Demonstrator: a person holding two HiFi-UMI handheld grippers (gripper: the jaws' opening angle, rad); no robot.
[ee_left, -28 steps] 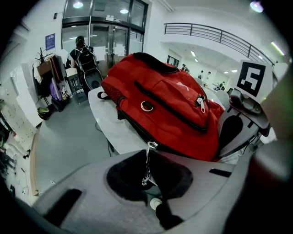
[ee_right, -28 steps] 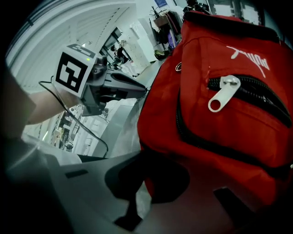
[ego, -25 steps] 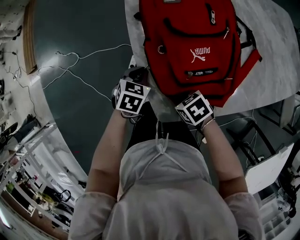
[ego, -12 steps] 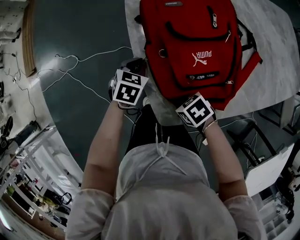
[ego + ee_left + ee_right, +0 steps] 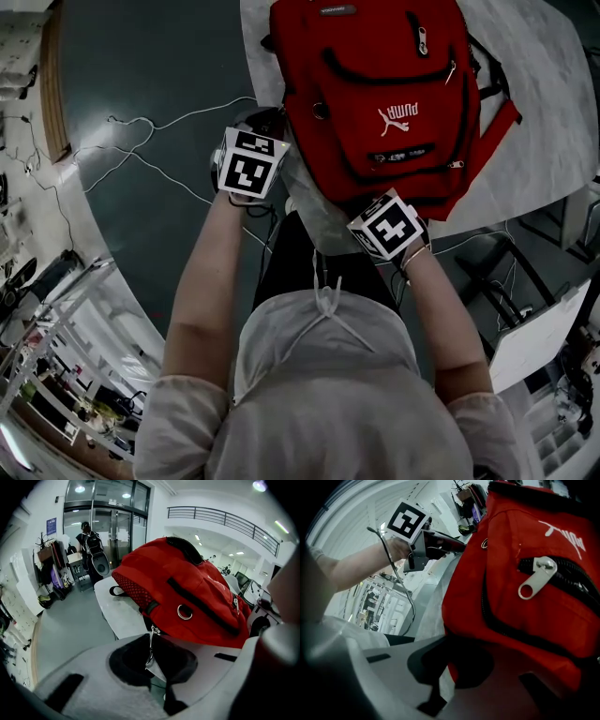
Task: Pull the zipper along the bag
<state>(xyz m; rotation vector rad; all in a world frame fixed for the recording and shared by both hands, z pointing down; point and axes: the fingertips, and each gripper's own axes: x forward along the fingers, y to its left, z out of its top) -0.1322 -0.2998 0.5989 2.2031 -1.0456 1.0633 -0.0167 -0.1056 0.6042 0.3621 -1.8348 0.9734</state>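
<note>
A red backpack [image 5: 384, 94] lies on a white table [image 5: 544, 84]. My left gripper [image 5: 279, 150] is at the bag's left side. In the left gripper view its jaws [image 5: 152, 657] are shut on a thin metal zipper pull [image 5: 150, 649] that runs up to the slider under the bag's red side [image 5: 187, 592]. My right gripper [image 5: 371, 199] is at the bag's near bottom edge, with red fabric [image 5: 525, 597] pinched between its closed jaws [image 5: 450, 667]. The left gripper [image 5: 459, 548] also shows in the right gripper view, against the bag's side.
A silver pull [image 5: 536, 577] hangs on the front pocket zipper. A metal ring [image 5: 184, 612] sits on the bag's side. A white cable [image 5: 159, 122] trails over the dark floor left of the table. A person [image 5: 89, 536] stands far off by glass doors.
The left gripper has moved away from the person along the bag's left side, upward in the head view. The right gripper has stayed at the bottom edge.
</note>
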